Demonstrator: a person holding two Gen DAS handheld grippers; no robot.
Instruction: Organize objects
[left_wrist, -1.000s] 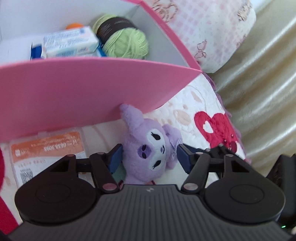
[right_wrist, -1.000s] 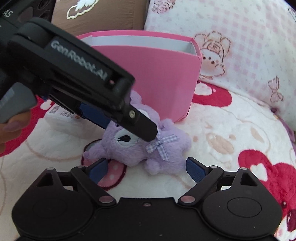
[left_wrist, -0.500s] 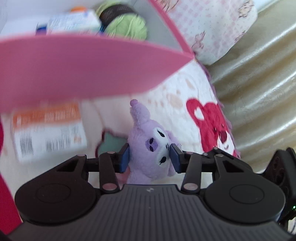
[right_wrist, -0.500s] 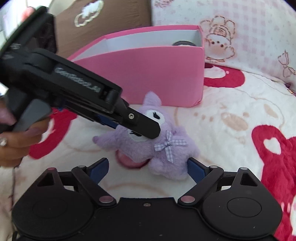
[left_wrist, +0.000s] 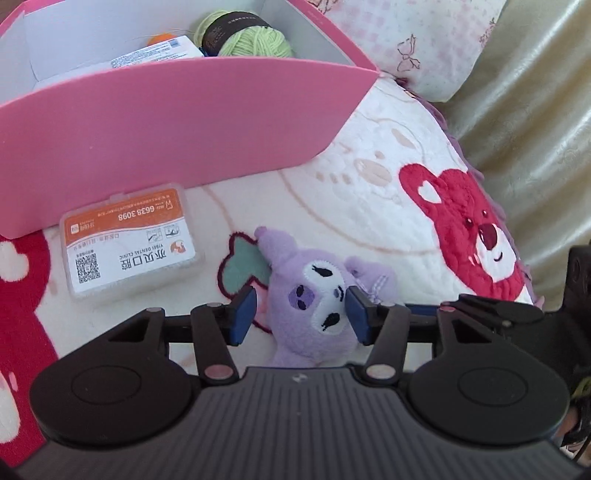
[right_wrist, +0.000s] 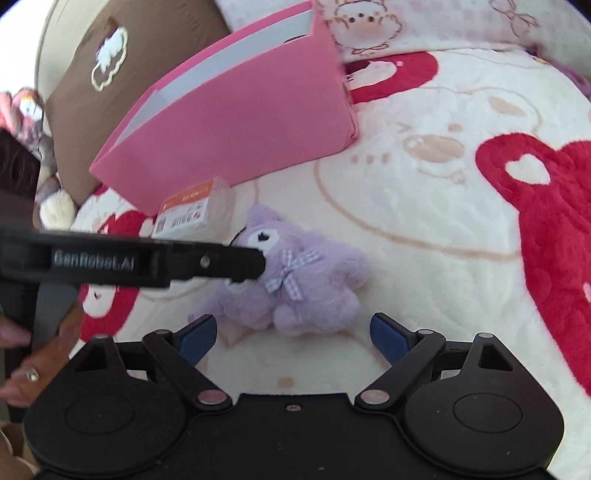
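Note:
A small purple plush (left_wrist: 314, 295) lies on the bear-print blanket in front of the pink box (left_wrist: 166, 122). My left gripper (left_wrist: 299, 317) straddles the plush's head and its jaws are opening. The right pad touches the face, while a gap shows beside the left pad. In the right wrist view the left gripper's black finger (right_wrist: 221, 262) reaches in from the left to the plush (right_wrist: 306, 280). My right gripper (right_wrist: 291, 332) stands wide open just short of the plush's feet, with nothing between its pads.
A clear plastic case with an orange label (left_wrist: 129, 240) lies left of the plush by the box wall. Green yarn (left_wrist: 251, 37) and a packet sit inside the box. A checked pillow (left_wrist: 424, 37) and a brown cushion (right_wrist: 92, 74) line the back. A hand (right_wrist: 22, 369) grips the left tool.
The left jaws closed in on the plush's head, then widened a little. The left view drew back from the box. The right view rolled and shifted sideways.

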